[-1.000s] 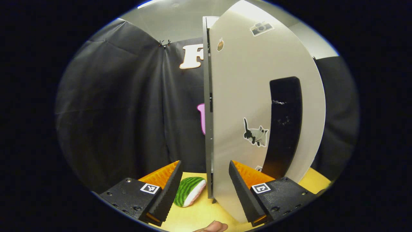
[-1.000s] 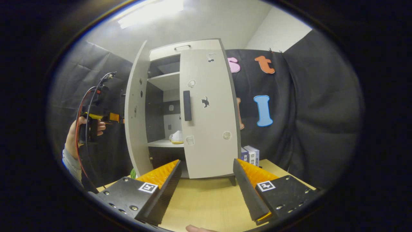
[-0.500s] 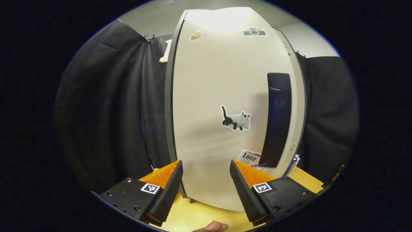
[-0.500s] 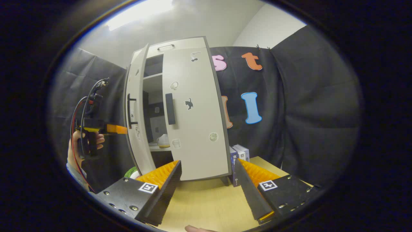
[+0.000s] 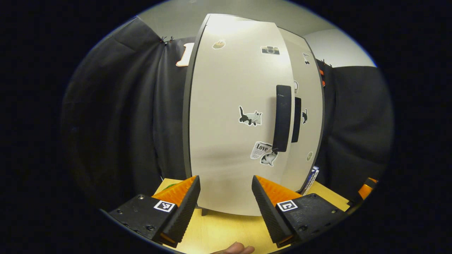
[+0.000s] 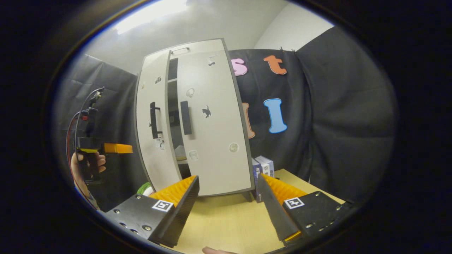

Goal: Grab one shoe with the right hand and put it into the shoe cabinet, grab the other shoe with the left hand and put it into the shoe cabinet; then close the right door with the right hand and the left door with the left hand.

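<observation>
**A:** Where's the left door [image 6: 152, 121] now?

**B:** Nearly shut. A second ago my left gripper view had it edge-on with a green-striped thing on the table past it; half a second ago it had swung to face me; now it fills the middle of that frame, and the right door [image 5: 306, 116] shows as a sliver beyond the left door's handle [image 5: 283, 118]. In the right gripper view, centre-left of the frame, a narrow dark gap is left between the two doors.

**A:** And the shoes?

**B:** One pale shoe [image 6: 181, 154] peeks through that gap on the cabinet [image 6: 190, 116] shelf, low in the opening. The other I can't make out.

**A:** Tongs?

**B:** My left gripper [image 5: 225, 197] stands wide open, gripping nothing; the door sits just beyond the tips, and I can't tell whether they touch it. My right gripper [image 6: 229, 197] is equally wide open and empty, hanging back over the table [image 6: 226, 225], well apart from the cabinet. In the right gripper view, at the left edge, I see a hand [image 6: 84, 165] holding the left one beside the door.

**A:** So what's left?

**B:** I judge the right door done, and the left needing one last nudge to close the gap.
</observation>
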Demonstrator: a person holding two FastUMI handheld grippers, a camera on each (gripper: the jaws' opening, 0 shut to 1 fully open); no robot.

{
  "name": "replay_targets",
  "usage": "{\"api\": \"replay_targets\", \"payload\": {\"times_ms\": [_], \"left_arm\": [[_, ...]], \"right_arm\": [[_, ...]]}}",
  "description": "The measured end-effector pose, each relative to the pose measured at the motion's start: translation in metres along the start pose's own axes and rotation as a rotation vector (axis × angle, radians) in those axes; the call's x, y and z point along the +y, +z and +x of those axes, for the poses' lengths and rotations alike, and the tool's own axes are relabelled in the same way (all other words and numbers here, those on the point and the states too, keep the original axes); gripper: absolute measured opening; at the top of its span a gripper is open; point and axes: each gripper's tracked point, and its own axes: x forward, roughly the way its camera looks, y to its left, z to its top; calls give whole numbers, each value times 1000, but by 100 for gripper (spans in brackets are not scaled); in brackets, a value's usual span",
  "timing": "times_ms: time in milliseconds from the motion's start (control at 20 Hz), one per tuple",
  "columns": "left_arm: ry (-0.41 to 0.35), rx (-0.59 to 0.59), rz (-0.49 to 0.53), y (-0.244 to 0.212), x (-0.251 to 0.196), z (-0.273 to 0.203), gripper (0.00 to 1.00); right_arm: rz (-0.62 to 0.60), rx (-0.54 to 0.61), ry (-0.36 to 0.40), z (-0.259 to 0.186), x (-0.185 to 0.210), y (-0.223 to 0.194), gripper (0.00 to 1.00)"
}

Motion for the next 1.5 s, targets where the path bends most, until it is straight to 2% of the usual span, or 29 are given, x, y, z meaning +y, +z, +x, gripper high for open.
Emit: {"api": "replay_targets", "payload": {"times_ms": [100, 250, 450, 550, 700, 950, 1300, 1500], "left_arm": [[-16, -15, -8, -1, -4, -10, 93], [-3, -32, 4, -2, 0, -31, 93], [-28, -22, 22, -14, -7, -55, 93], [-61, 36, 27, -33, -14, -70, 93], [-70, 29, 17, -48, -18, -84, 93], [3, -7, 23, -62, -10, -100, 93], [58, -78, 13, -49, -4, -112, 93], [68, -104, 9, -45, -3, -114, 93]], "right_arm": [[-5, 6, 6, -1, 3, -3, 99], [-9, 12, 15, -4, 8, -7, 99], [0, 13, 29, -8, 14, -10, 99], [35, 4, 36, -15, 15, -13, 99], [105, 10, 44, -25, 18, -21, 98], [16, -36, 0, -39, 10, -3, 98], [5, -66, 55, -49, 24, 10, 98], [3, -93, 47, -54, 19, 18, 98]]}}
